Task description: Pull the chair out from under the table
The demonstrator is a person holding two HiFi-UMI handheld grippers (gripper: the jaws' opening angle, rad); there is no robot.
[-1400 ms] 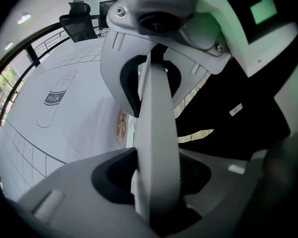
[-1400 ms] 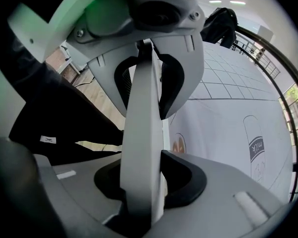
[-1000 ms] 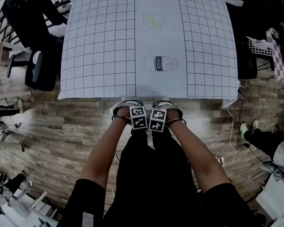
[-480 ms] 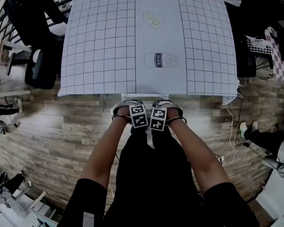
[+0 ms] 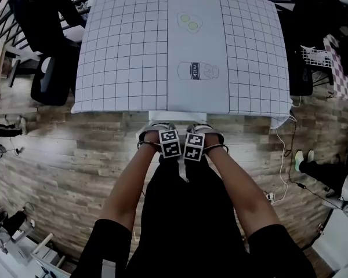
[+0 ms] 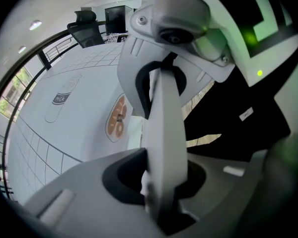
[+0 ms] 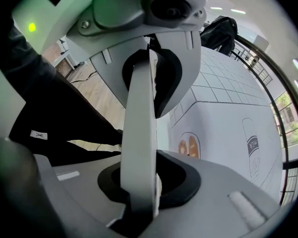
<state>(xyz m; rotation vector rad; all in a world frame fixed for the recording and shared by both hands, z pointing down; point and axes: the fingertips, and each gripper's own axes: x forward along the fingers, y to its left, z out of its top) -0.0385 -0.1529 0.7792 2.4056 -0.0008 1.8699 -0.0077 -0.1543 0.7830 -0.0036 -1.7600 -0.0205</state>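
Left claw (image 6: 163,187) and right claw (image 7: 139,185) are clamping the chair's (image 7: 139,108) back rail side by side, the left's jaws having just been tightening, bracing for an even pull; it is standing at the table's (image 5: 127,51) near edge.

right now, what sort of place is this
Probably an office or lab workroom: a table under a grid-printed cloth, a black office chair beside it, and cables trailing over the wood-look floor.
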